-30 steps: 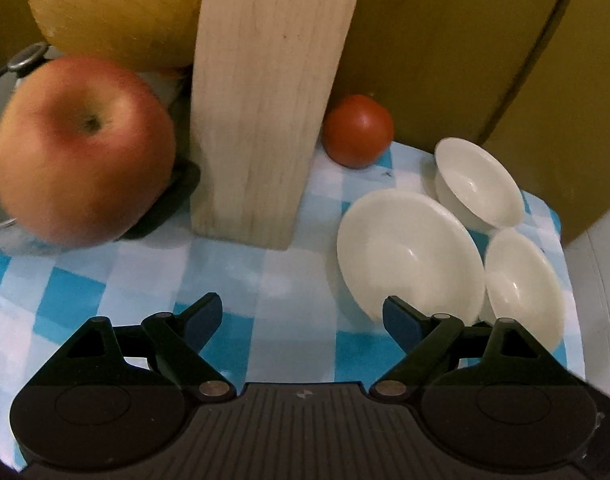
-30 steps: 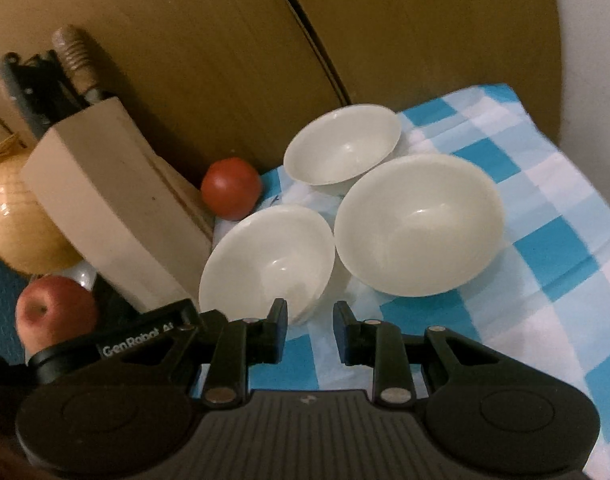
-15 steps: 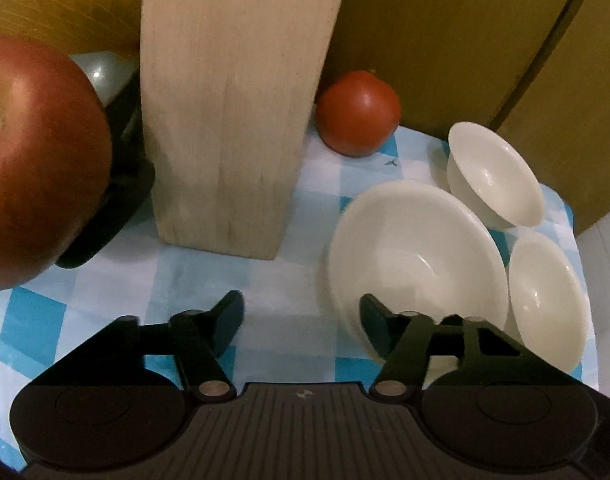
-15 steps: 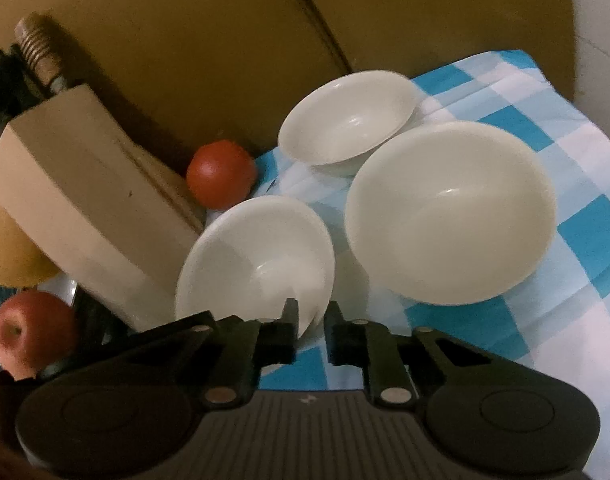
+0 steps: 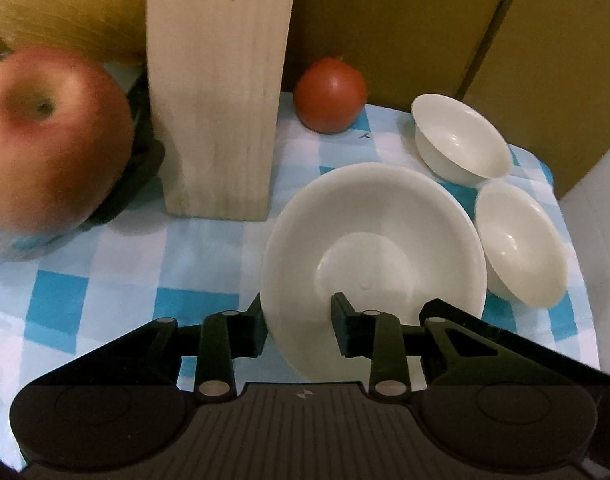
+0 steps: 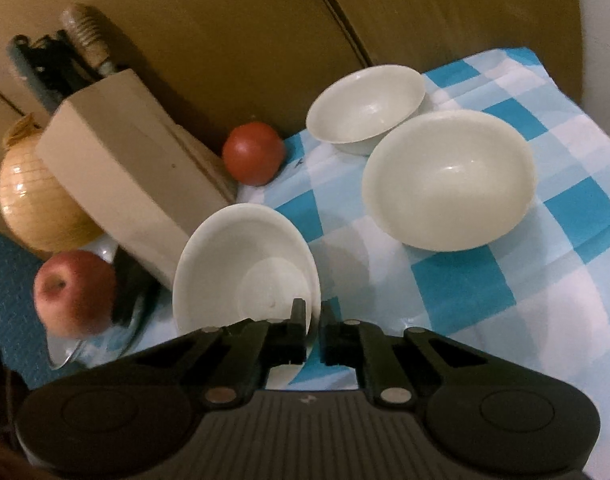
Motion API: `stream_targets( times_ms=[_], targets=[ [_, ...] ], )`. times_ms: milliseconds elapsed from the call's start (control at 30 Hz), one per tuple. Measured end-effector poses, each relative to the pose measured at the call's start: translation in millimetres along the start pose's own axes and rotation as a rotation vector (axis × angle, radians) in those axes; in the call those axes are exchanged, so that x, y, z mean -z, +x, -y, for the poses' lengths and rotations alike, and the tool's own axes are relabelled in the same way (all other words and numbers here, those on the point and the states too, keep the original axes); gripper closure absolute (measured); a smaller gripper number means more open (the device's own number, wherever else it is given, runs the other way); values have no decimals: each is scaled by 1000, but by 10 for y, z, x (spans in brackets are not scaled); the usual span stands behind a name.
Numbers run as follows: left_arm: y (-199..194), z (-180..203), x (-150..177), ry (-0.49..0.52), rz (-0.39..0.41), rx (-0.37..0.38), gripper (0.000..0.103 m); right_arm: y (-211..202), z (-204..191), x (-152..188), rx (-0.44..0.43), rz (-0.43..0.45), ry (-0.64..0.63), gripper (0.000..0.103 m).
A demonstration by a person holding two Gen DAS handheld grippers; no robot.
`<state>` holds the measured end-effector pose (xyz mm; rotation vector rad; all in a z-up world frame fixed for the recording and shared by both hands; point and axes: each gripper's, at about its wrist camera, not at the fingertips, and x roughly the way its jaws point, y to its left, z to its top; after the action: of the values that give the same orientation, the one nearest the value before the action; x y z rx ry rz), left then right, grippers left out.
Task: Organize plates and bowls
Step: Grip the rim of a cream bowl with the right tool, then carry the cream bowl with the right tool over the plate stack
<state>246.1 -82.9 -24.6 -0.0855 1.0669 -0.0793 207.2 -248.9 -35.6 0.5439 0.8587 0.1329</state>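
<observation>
Centrally, on the blue-and-white checked cloth (image 5: 117,264), a white plate (image 5: 373,256) is recorded, tilted, beside the wooden knife block (image 5: 221,88). Its near rim is straddled by the left gripper (image 5: 297,330), whose jaws have just been closing, one finger outside, one inside; contact cannot be told. Its right rim is pinched by the narrowly closed right gripper (image 6: 313,332). Two white bowls (image 6: 449,178) (image 6: 365,106) are listed behind, touching. Tomato (image 5: 330,95), apple (image 5: 51,140) and onion (image 6: 37,200) are noted nearby.
</observation>
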Motion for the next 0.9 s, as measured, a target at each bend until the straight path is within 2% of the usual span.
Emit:
stream_targets(
  times_ms=[367, 900],
  targets=[
    [-317, 129, 209, 39, 37, -10, 61, -376, -63, 198, -12, 16, -39, 94],
    [-784, 342, 701, 140, 65, 39, 58, -993, 120, 583, -8, 44, -29, 94]
  ],
)
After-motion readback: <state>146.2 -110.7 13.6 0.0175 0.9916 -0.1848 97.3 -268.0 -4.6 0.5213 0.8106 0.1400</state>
